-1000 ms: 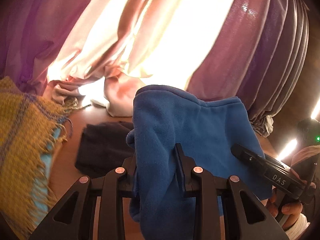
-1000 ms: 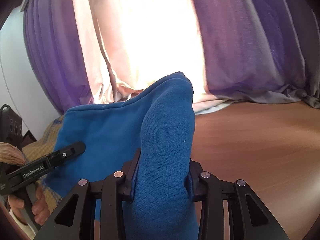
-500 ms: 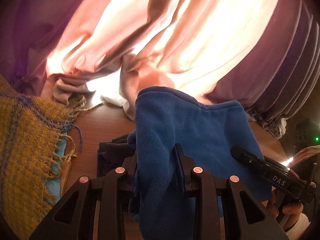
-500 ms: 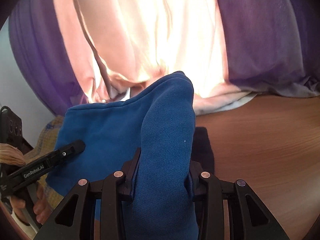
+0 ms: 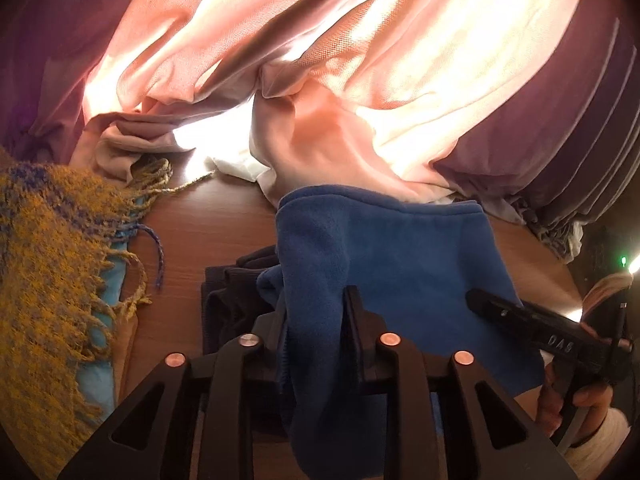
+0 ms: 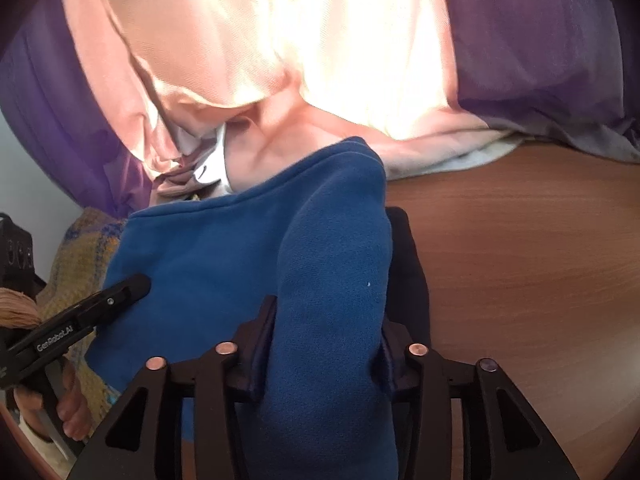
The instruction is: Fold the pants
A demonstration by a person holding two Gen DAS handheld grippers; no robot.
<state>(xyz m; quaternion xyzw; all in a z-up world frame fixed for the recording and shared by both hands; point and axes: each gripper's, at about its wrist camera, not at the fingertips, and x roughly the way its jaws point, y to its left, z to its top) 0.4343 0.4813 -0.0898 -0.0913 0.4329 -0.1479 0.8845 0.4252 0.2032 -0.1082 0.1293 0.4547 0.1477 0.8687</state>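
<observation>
Blue fleece pants [image 5: 400, 264] hang bunched between both grippers, over a folded dark garment [image 5: 236, 300] on the brown wooden worktop [image 6: 520, 240]. Left gripper [image 5: 314, 312] nearly closed, pinching a fleece fold. Right gripper [image 6: 328, 320] jaws opening, thick fold between them, pads touching it. Mustard fringed blanket [image 5: 48, 264] left of the dark garment; pink-and-purple curtain [image 5: 320, 60] behind.

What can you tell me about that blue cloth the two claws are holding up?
The blue pants look like soft, thick fleece, doubled over with a stitched hem along the far edge. They hang between the left claw, clamped on one bunched corner, and the right claw, whose jaws are opening around the other. Below lie a dark folded garment and the wooden table.
</observation>
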